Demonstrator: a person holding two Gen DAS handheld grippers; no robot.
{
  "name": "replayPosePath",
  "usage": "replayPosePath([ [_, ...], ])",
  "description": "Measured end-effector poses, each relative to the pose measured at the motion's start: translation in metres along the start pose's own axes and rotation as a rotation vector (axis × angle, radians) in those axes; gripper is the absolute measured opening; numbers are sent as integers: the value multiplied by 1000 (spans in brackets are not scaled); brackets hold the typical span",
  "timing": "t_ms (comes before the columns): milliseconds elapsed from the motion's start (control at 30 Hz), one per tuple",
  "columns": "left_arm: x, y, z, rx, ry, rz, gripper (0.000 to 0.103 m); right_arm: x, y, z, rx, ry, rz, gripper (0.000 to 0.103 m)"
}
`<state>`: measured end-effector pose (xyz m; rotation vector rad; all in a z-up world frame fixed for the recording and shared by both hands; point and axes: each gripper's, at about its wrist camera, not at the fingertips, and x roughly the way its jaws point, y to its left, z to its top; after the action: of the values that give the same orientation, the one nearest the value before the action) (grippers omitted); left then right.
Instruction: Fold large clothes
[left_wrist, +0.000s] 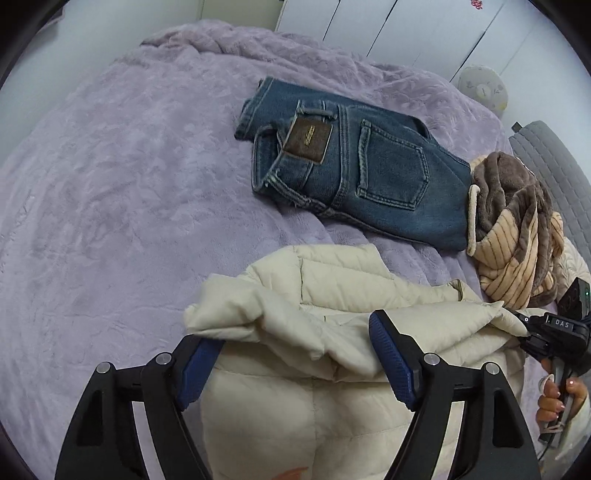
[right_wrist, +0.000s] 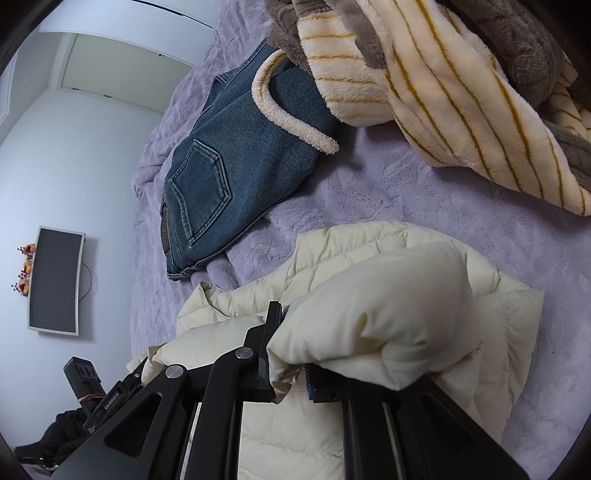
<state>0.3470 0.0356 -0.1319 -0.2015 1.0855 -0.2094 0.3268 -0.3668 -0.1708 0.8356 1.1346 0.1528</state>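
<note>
Cream puffer jacket (left_wrist: 332, 295) half-folded on lilac bed (left_wrist: 110, 221).
Left tongs (left_wrist: 295, 354) apart over its fold; right tongs (right_wrist: 291, 354) clamped on its edge. Folded jeans (left_wrist: 354, 166), striped fleece (left_wrist: 517, 240) beyond.

"DAS" stands on the right gripper (left_wrist: 522, 334); jeans patch (left_wrist: 307, 139) unreadable.

Left wrist view looks steeply down, close over the jacket (left_wrist: 332, 295), jeans (left_wrist: 362, 170) at 12 o'clock. Right wrist view looks down equally close, rolled; jeans (right_wrist: 236, 155) at 11 o'clock. Both share jacket (right_wrist: 388, 295), jeans and bed (right_wrist: 406, 192).
</note>
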Motion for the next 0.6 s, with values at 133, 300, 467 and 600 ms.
replayPosePath([
  [133,-25,6,5,9,-61,64,80,-15,6,0,-26,-5,-11,55],
  [300,-37,17,4,10,-81,30,52,-45,9,-8,-86,-74,-51,58],
  [467,-2,-10,-1,129,-26,43,42,-36,12,-10,-232,-55,-199,19],
  [600,44,-23,10,142,-11,115,42,-6,8,-2,-301,-54,-299,19],
])
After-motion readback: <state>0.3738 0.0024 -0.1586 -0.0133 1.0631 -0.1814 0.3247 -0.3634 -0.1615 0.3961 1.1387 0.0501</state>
